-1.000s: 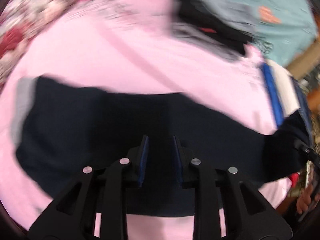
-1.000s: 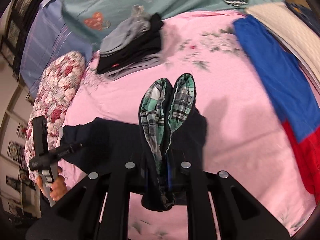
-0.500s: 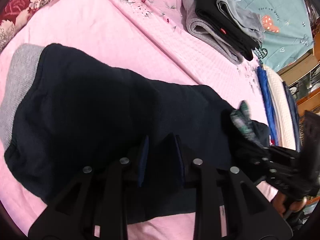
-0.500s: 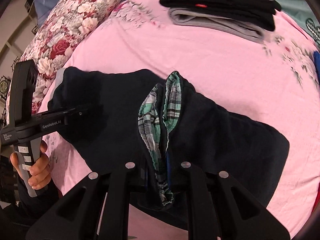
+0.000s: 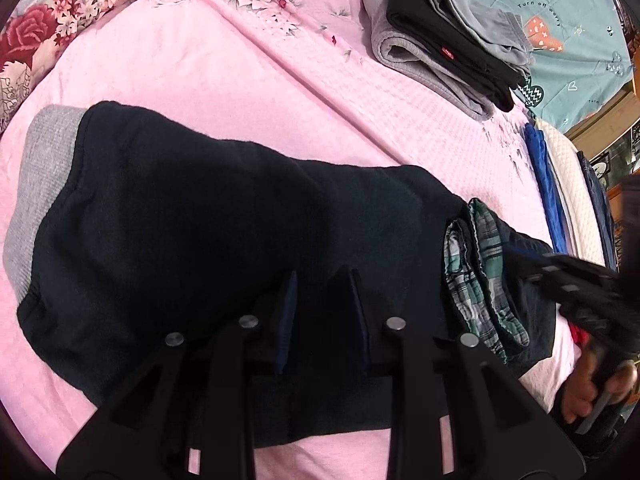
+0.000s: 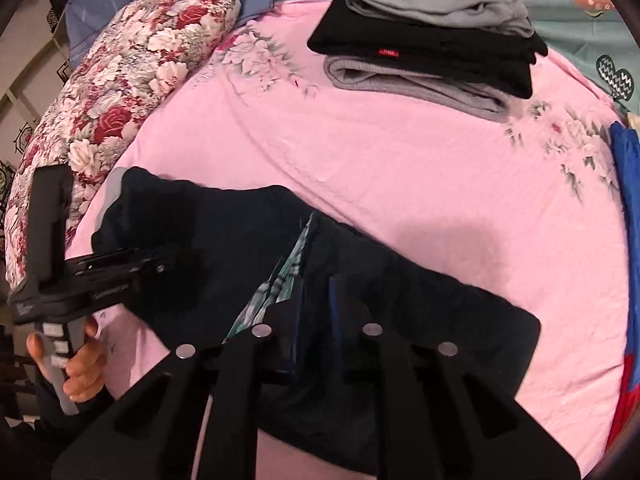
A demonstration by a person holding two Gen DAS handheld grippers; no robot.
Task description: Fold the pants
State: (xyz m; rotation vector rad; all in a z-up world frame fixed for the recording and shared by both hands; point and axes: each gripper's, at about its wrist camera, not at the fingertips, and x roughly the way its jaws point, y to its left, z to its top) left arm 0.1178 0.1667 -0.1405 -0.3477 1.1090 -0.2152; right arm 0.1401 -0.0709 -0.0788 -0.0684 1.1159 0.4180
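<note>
Dark navy pants [image 5: 200, 216] with a grey waistband [image 5: 44, 184] lie across the pink bed sheet [image 5: 200, 64]. My left gripper [image 5: 320, 292] points down at their near edge, and dark cloth fills the narrow gap between its fingers. It also shows at the left of the right wrist view, as the left gripper [image 6: 160, 266] resting on the pants [image 6: 224, 240]. My right gripper [image 6: 315, 292] is shut on a fold of the pants whose green plaid lining [image 6: 280, 276] shows. From the left wrist view, the right gripper [image 5: 516, 256] sits beside that plaid lining [image 5: 472, 272].
A stack of folded grey and black clothes [image 6: 432, 44] lies at the far side of the bed. A floral pillow [image 6: 120, 80] is at the left, and blue cloth [image 6: 628, 200] and red cloth run along the right edge. A person's hand [image 6: 80, 372] grips the left handle.
My right gripper has carried the plaid-lined fold leftward and down until it lies on the pants. The left gripper has stayed on the near edge.
</note>
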